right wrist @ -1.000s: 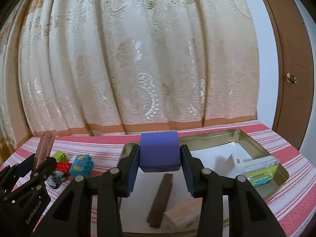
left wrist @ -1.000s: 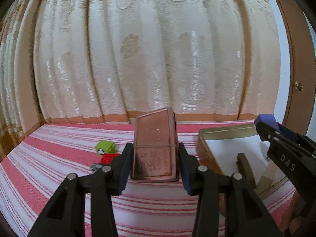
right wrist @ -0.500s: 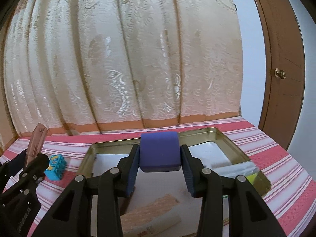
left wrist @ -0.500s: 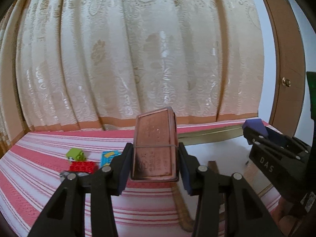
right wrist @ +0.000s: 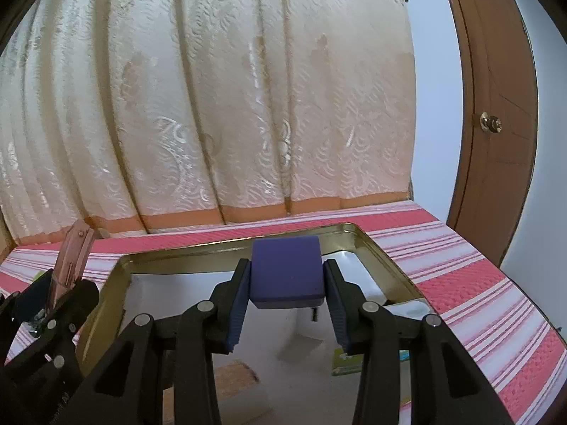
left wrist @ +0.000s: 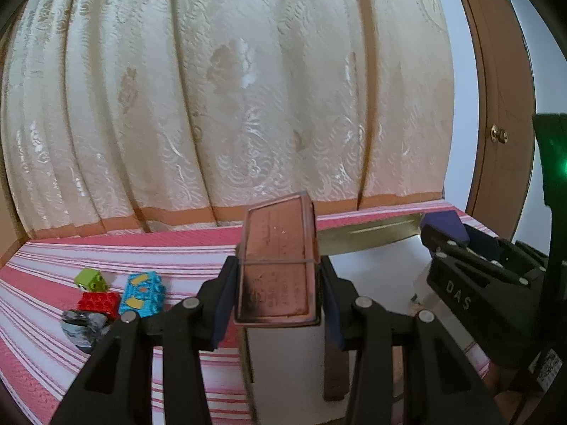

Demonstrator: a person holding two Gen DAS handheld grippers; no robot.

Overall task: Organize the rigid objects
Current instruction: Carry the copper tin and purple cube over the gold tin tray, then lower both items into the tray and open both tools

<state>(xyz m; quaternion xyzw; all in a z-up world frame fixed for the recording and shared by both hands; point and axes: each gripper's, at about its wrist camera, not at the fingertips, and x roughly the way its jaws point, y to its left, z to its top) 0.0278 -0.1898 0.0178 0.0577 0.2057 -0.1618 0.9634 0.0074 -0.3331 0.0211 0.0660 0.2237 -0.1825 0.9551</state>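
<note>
A patterned cream curtain [right wrist: 219,106] fills the background, with a brown door [right wrist: 496,124] at 3 o'clock. Below it a desk [left wrist: 106,248] covered in red-and-white striped cloth is seen. A gold tray [right wrist: 382,258] with a white floor lies on the desk; in the right view it is spread under the tongs, holding a tan piece [right wrist: 234,375] at 6 o'clock and a green-and-white packet [right wrist: 400,354] at 4 o'clock.

The left tongs [left wrist: 278,294] are clamped on a copper box [left wrist: 276,269], held above the tray's left edge. The right tongs [right wrist: 287,279] are clamped on a blue block [right wrist: 287,269], held over the tray's middle.

On the cloth at 9 o'clock in the left view a small cluster is seen well apart from the tray: a cyan brick [left wrist: 141,294], a red brick [left wrist: 98,302] just beside it, a green brick [left wrist: 90,279] behind, and a grey lump [left wrist: 81,329] in front.
</note>
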